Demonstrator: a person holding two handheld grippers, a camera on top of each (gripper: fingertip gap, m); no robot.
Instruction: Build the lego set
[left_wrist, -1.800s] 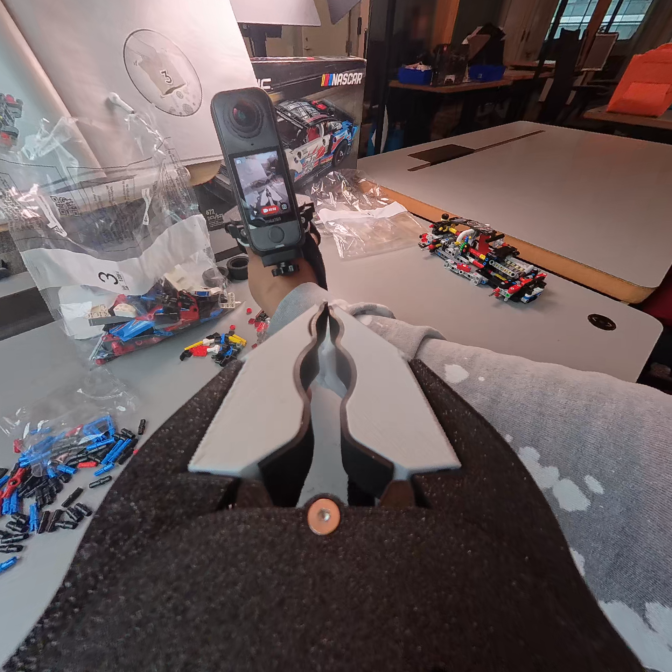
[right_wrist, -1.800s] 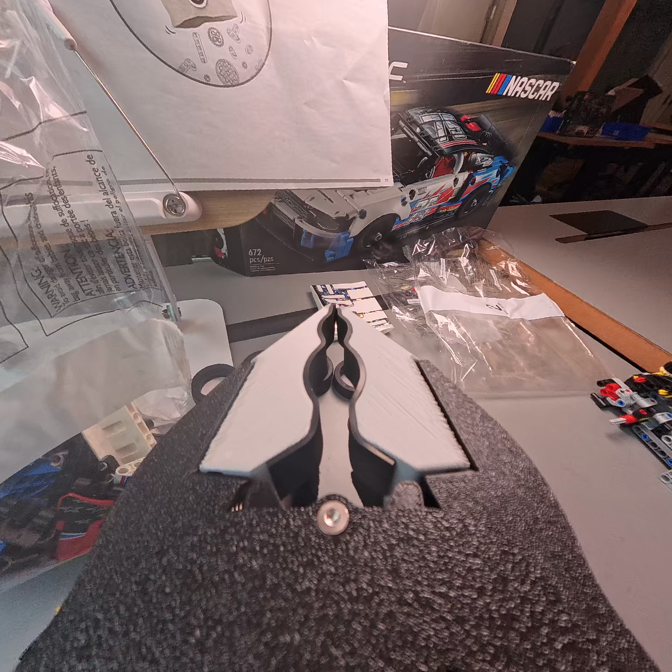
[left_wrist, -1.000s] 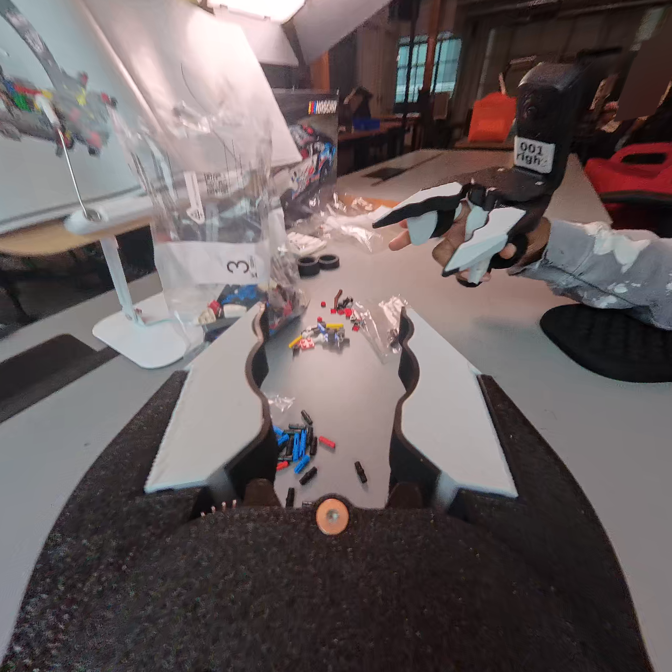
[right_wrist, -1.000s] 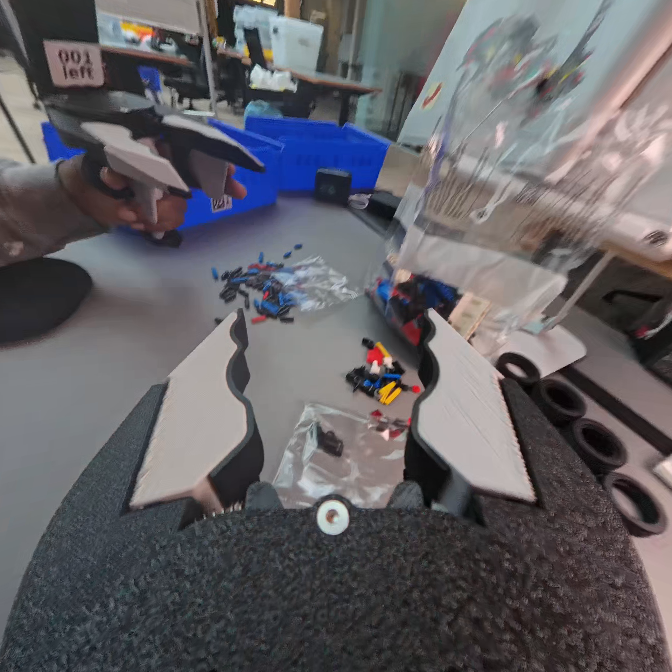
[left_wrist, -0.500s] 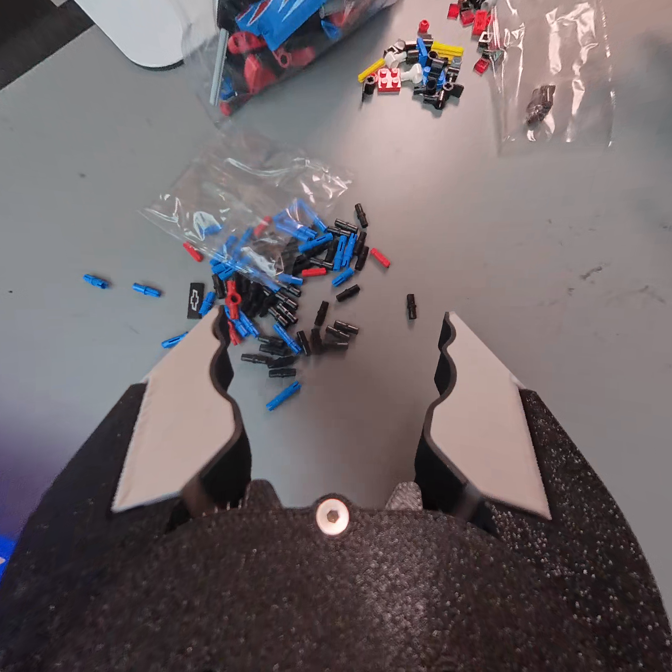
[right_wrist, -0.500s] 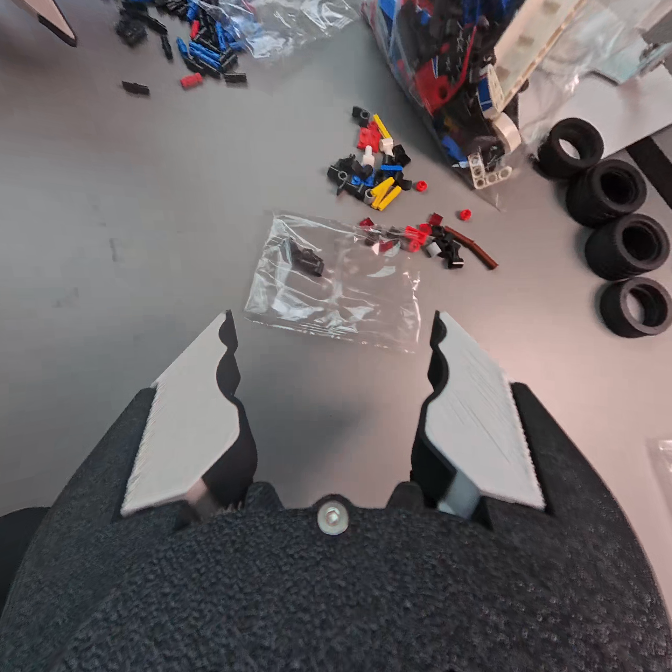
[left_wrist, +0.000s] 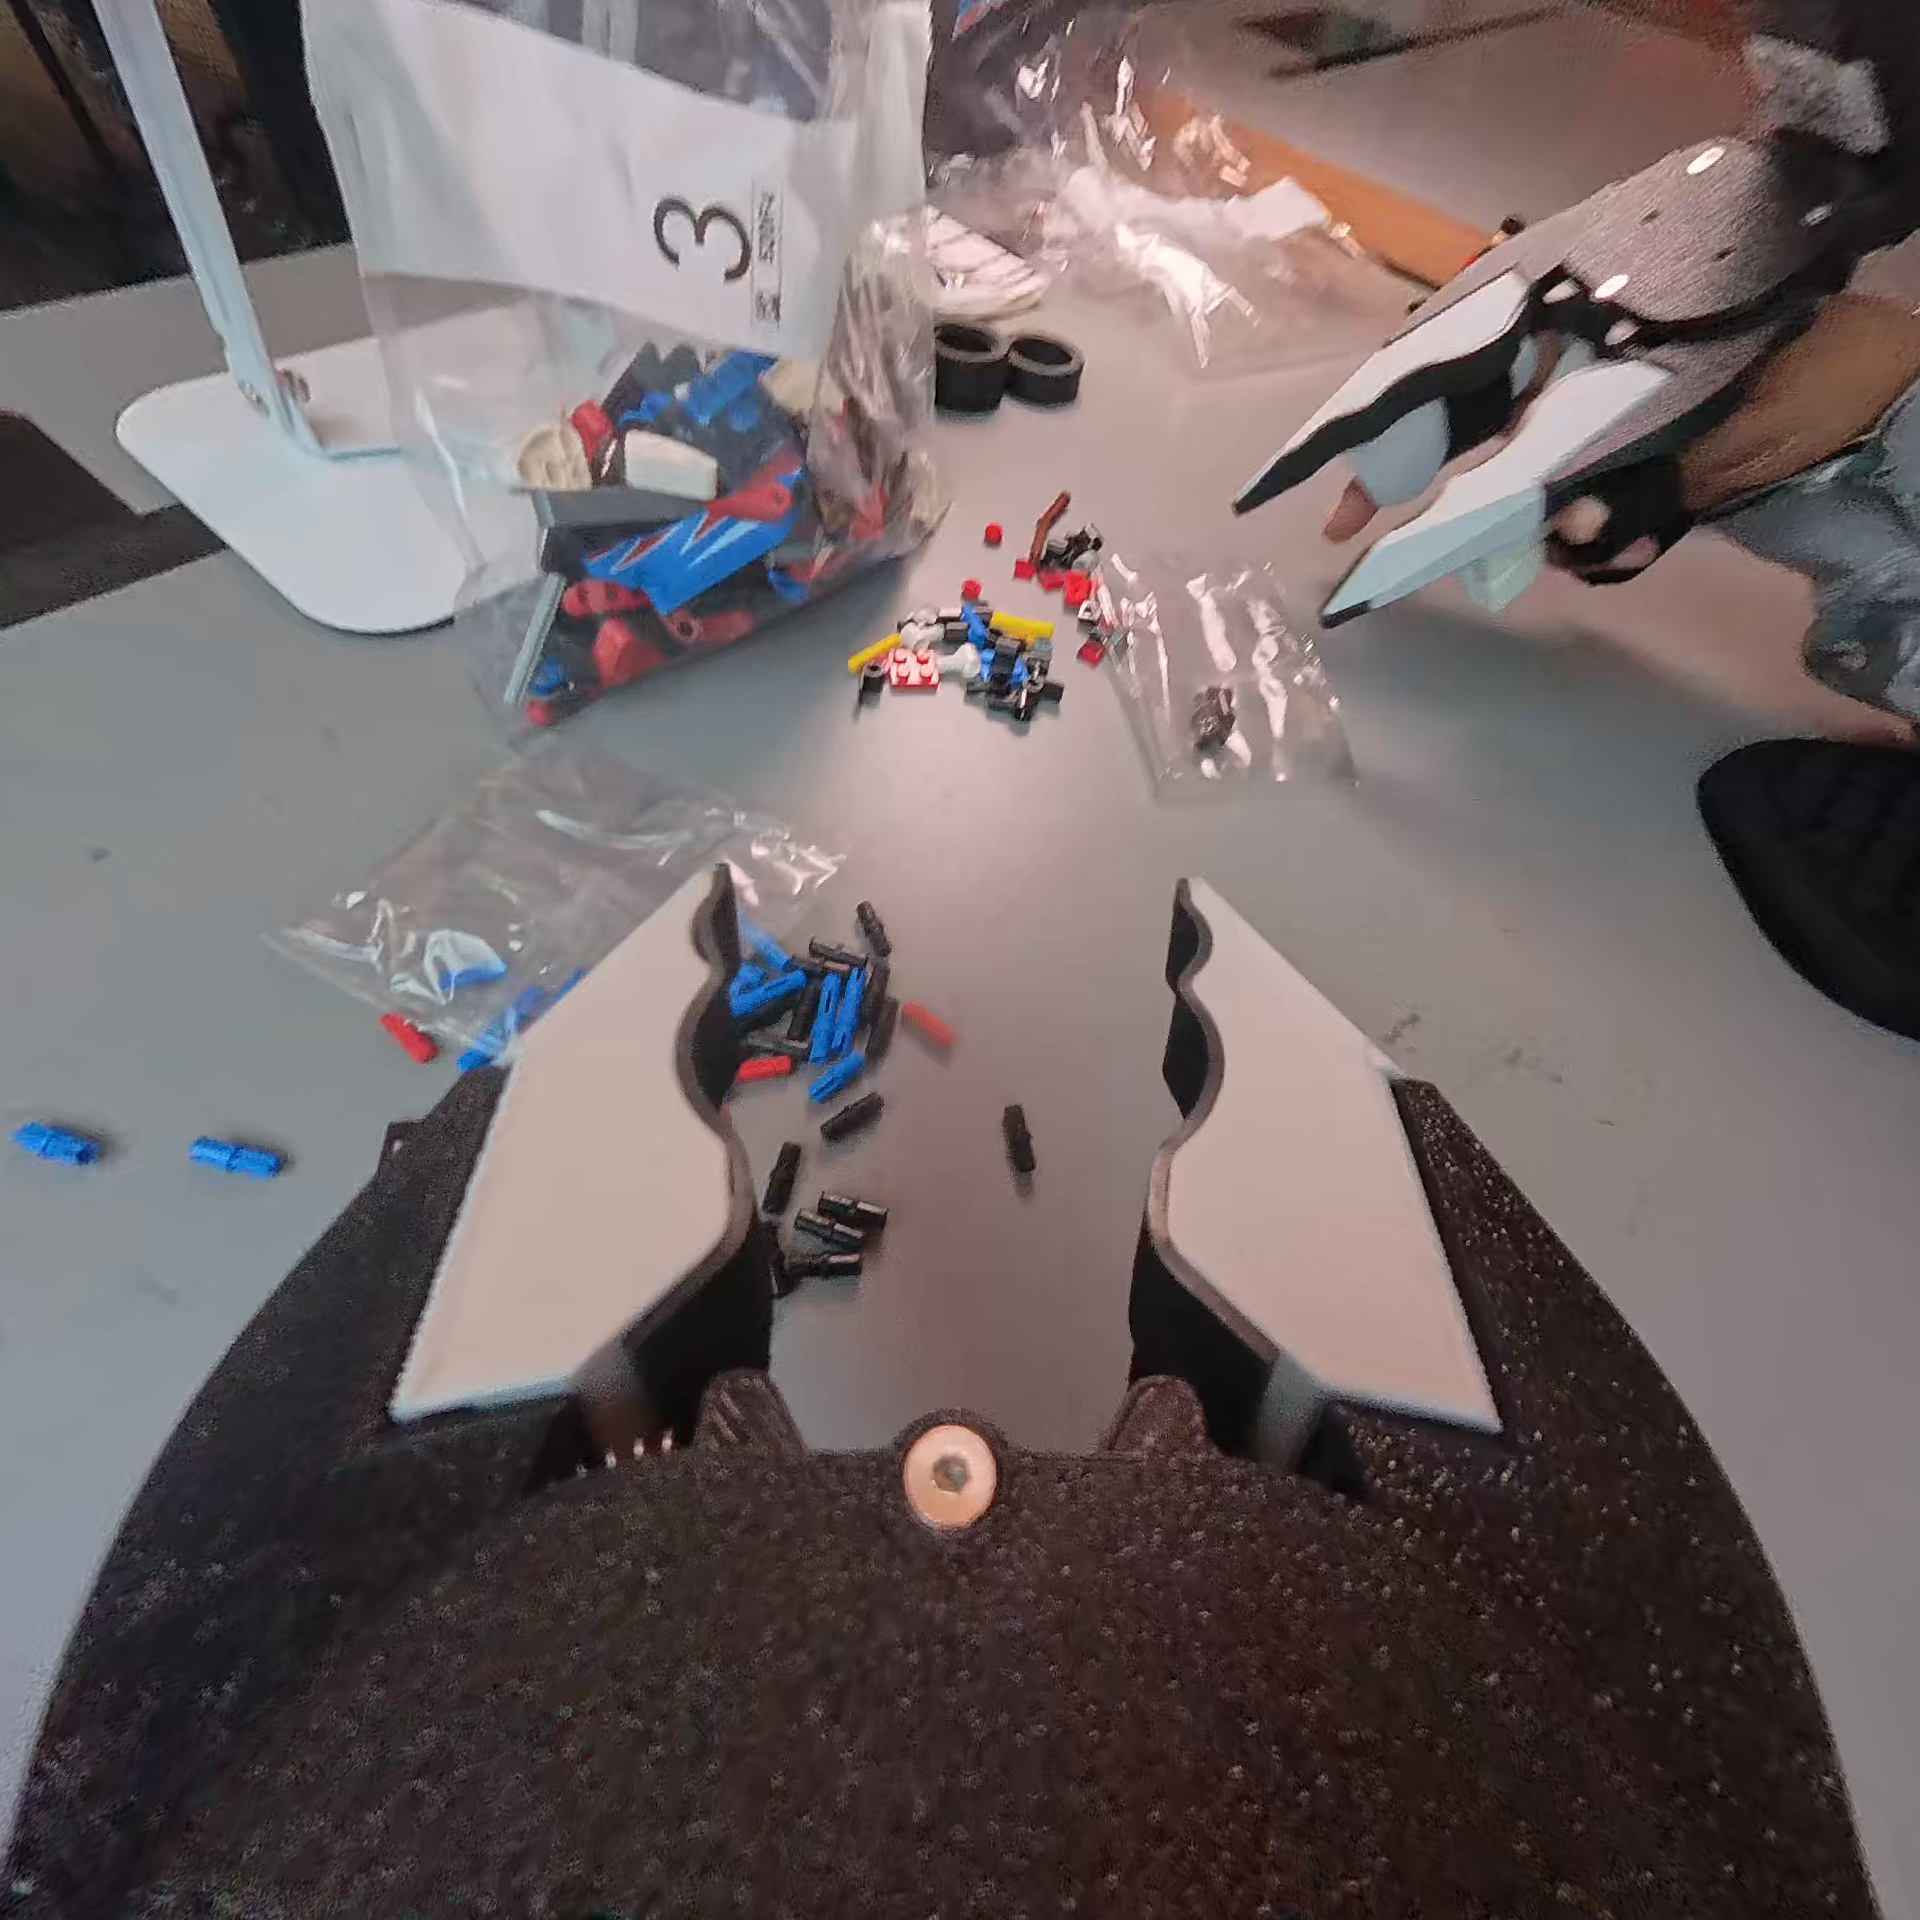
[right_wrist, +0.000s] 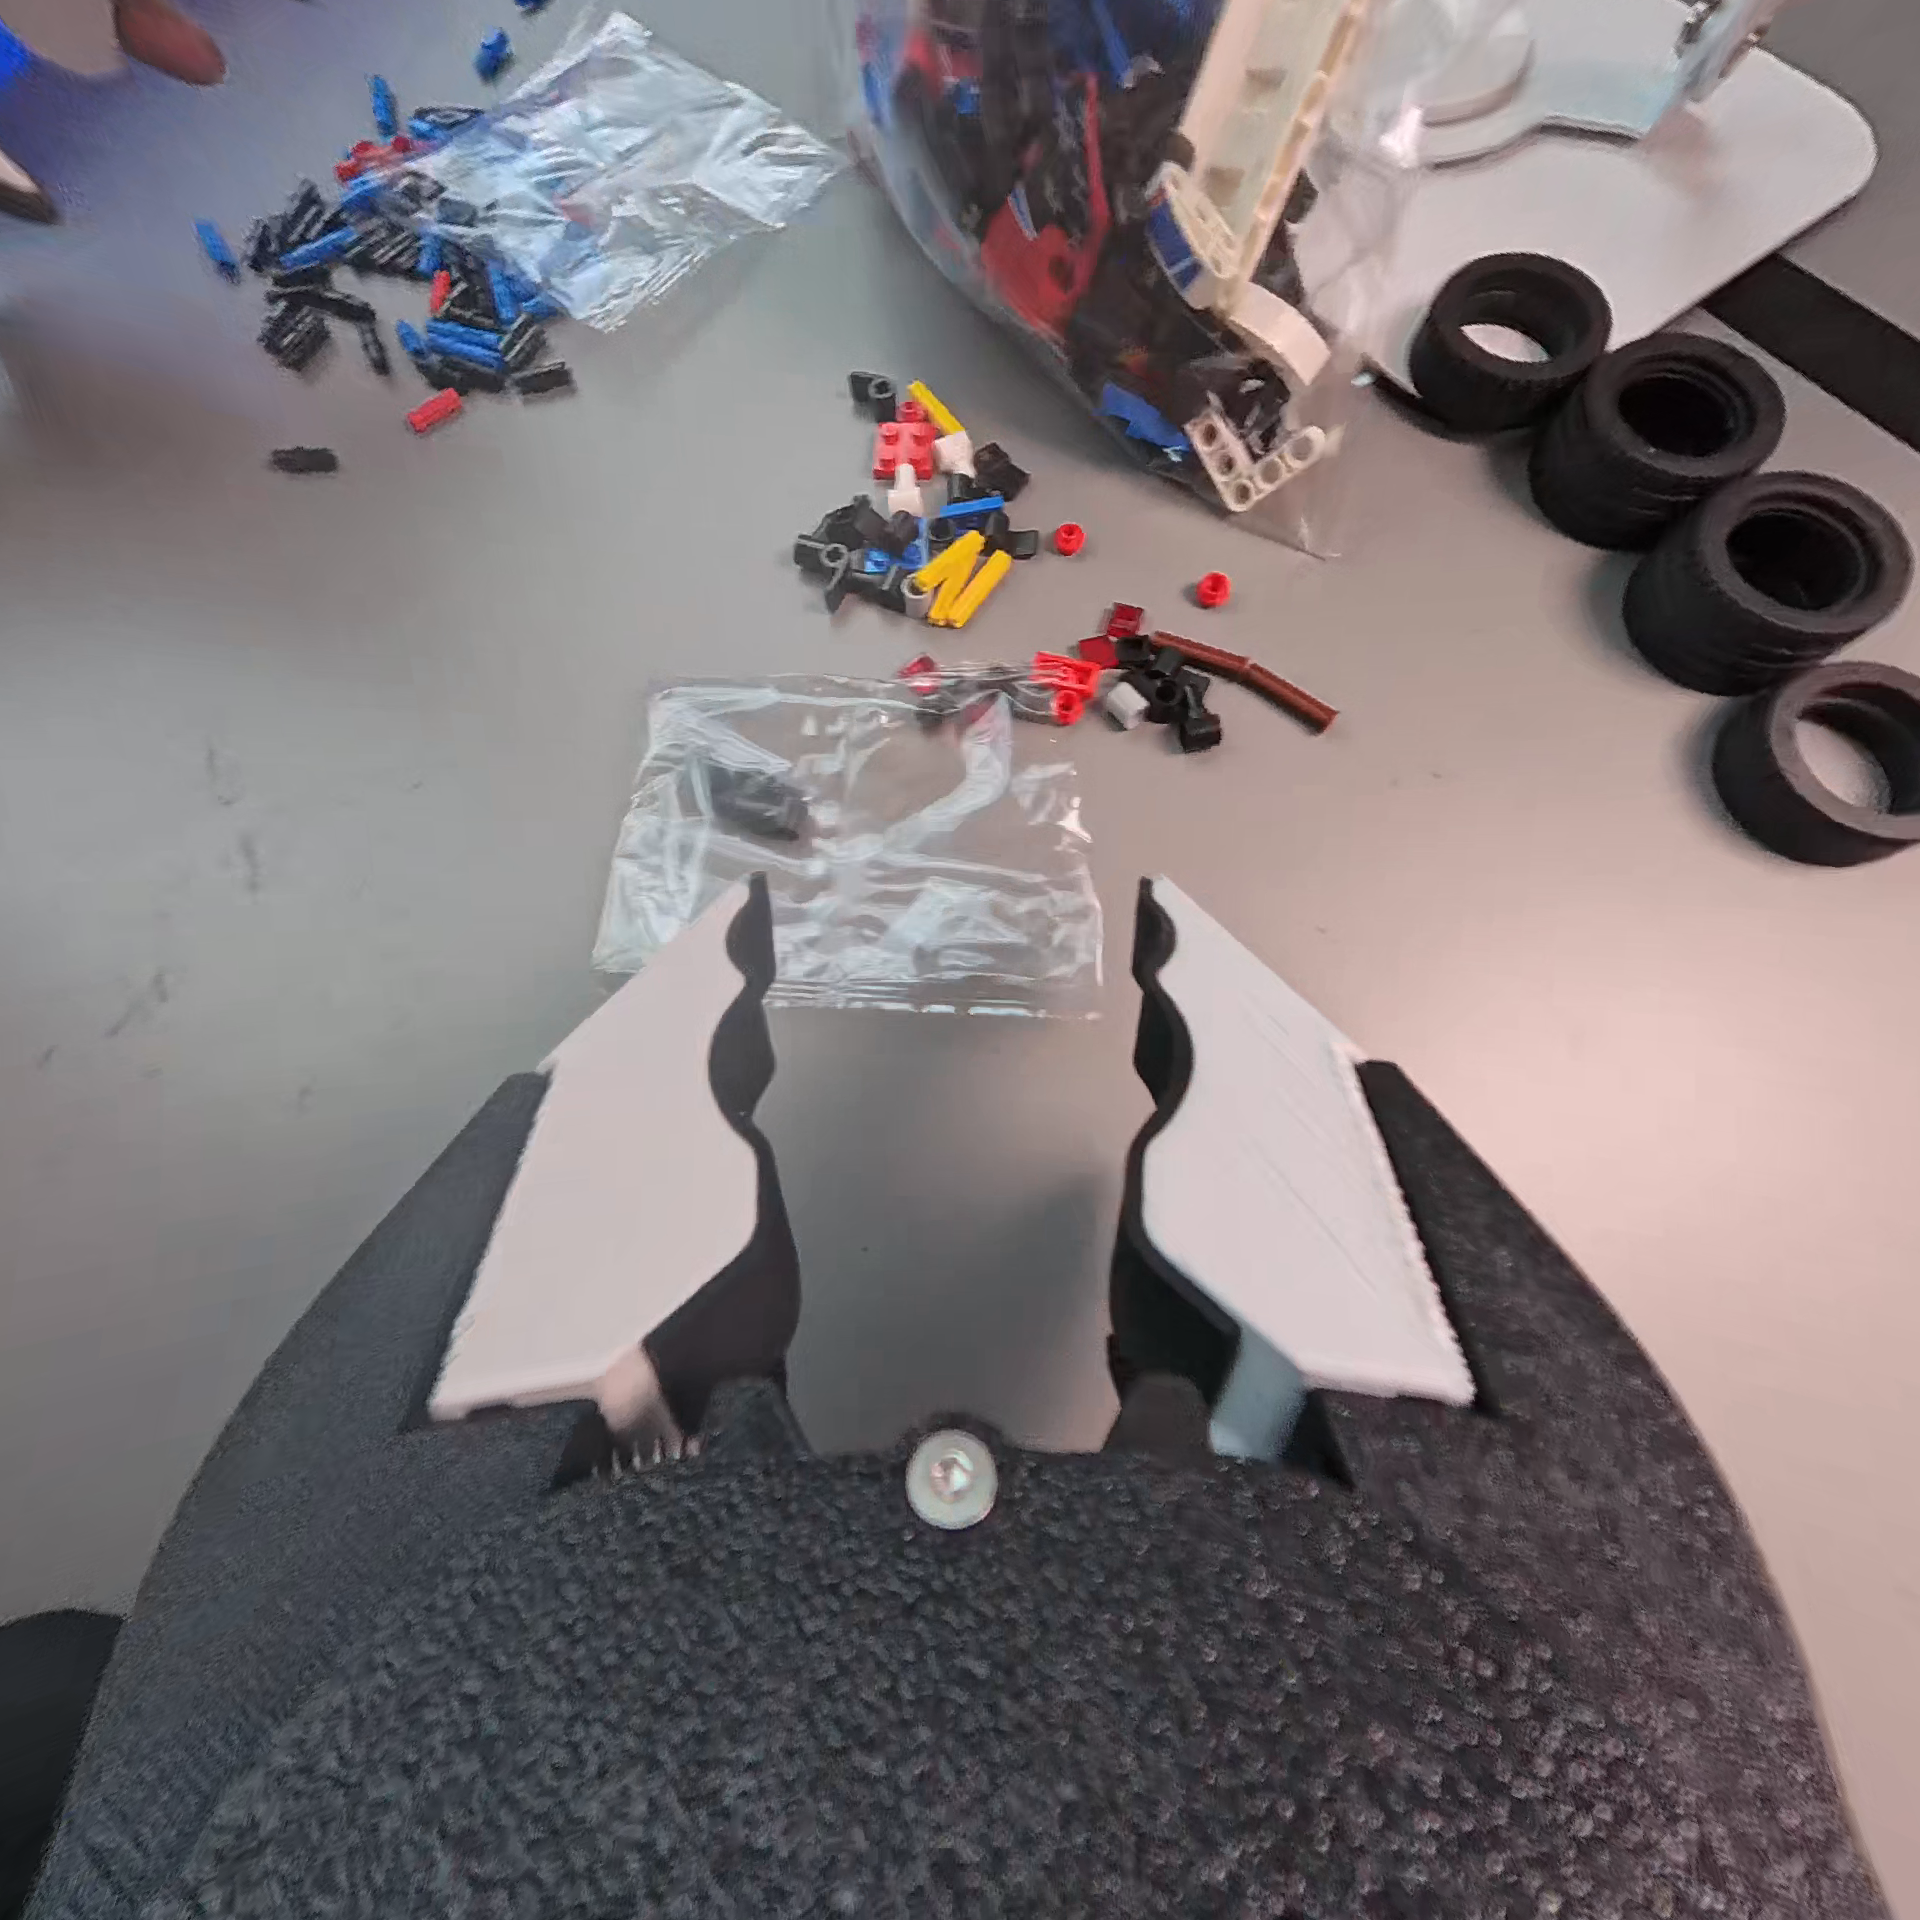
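My left gripper (left_wrist: 951, 904) is open and empty, low over a scatter of blue, black and red pins (left_wrist: 821, 1013) beside an opened clear bag (left_wrist: 540, 883). My right gripper (right_wrist: 948, 894) is open and empty, just short of a flat clear bag (right_wrist: 862, 842) with a dark piece inside. It also shows in the left wrist view (left_wrist: 1288, 561), open, at the upper right. A small pile of mixed pieces (right_wrist: 925, 509) lies past that bag (left_wrist: 966, 655). A large numbered bag of red, blue, black and white pieces (left_wrist: 665, 520) stands behind (right_wrist: 1122, 239).
Several black tyres (right_wrist: 1704, 520) line the right side of the right wrist view; two show in the left wrist view (left_wrist: 1003, 364). A white stand base (left_wrist: 270, 499) sits at the left. Empty clear bags (left_wrist: 1164, 197) lie at the back. A black pad (left_wrist: 1829, 883) lies at the right.
Both grippers have tilted up from looking straight down and stay open. The left one has moved closer over the pins; the right one has come closer to the flat clear bag.
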